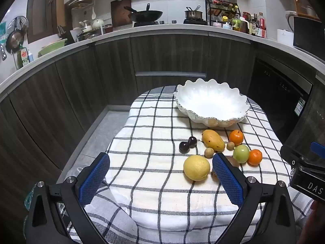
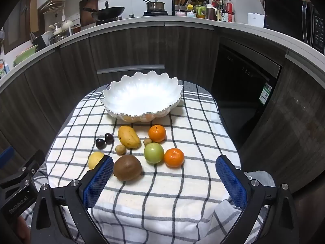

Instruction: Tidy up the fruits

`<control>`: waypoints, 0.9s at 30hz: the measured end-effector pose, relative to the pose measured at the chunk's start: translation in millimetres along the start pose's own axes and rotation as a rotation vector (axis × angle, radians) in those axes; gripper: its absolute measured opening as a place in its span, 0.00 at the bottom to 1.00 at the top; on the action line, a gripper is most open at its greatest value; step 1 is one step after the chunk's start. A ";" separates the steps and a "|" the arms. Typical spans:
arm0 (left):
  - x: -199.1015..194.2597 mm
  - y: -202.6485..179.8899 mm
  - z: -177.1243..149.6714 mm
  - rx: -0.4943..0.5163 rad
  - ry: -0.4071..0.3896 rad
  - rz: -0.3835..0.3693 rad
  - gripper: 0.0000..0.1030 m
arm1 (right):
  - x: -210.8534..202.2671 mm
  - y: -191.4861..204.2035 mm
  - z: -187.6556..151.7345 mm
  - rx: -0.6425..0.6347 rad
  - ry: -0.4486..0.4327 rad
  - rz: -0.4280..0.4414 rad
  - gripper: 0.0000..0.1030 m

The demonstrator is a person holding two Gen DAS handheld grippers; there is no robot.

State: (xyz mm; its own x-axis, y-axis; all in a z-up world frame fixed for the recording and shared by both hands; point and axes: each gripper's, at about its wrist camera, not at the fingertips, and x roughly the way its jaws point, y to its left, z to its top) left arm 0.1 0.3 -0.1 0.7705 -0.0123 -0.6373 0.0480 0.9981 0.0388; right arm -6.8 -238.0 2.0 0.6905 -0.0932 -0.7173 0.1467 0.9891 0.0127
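Left tongs [image 1: 160,180]: spread wide, nothing clamped, tilted down toward the checked cloth [image 2: 162,203] on the counter. Right tongs [image 2: 164,180]: likewise spread wide and empty, tilted down.

Fruit location: loose on the cloth, ahead of both tongs, none yet in the white scalloped bowl [image 2: 142,99], which stands empty beyond the fruit at the far end.

- Lemon [image 1: 196,167]: just inside the right pad of the left tongs, nearest item.
- Kiwi [image 2: 127,167]: just beside the left pad of the right tongs, nearest item.
- Green apple [image 2: 154,153] and near tangerine [image 2: 174,157]: touching or nearly so, ahead of the right tongs.
- Mango [image 2: 129,136], far tangerine [image 2: 157,133], two dark plums [image 2: 104,140], two small brown fruits [image 2: 120,149]: farther ahead, near the bowl.

Procedure, as judged:
1. Start with nearest fruit per side: lemon for left, kiwi for right.
2. Centre pads across the widest part before closing; off-centre contact likely to roll round fruit away.
3. Close gently on kiwi and mango; probably soft.
4. Lift clear of the scalloped rim, lower into the bowl, then release.
5. Avoid nudging neighbours; cluster is tight.
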 end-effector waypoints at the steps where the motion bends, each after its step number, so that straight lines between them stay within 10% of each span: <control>1: 0.1 0.1 0.1 0.001 0.000 -0.002 1.00 | -0.1 0.0 0.1 0.001 0.003 0.002 0.99; 27: 1.9 -5.0 -3.0 0.011 0.008 -0.005 1.00 | 0.6 0.9 0.4 0.007 -0.003 0.010 0.99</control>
State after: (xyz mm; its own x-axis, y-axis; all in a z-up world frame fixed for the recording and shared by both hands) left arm -0.5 -4.6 -3.8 0.7650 -0.0167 -0.6438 0.0586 0.9973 0.0437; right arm -6.0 -237.3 1.8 0.6941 -0.0832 -0.7151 0.1445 0.9892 0.0252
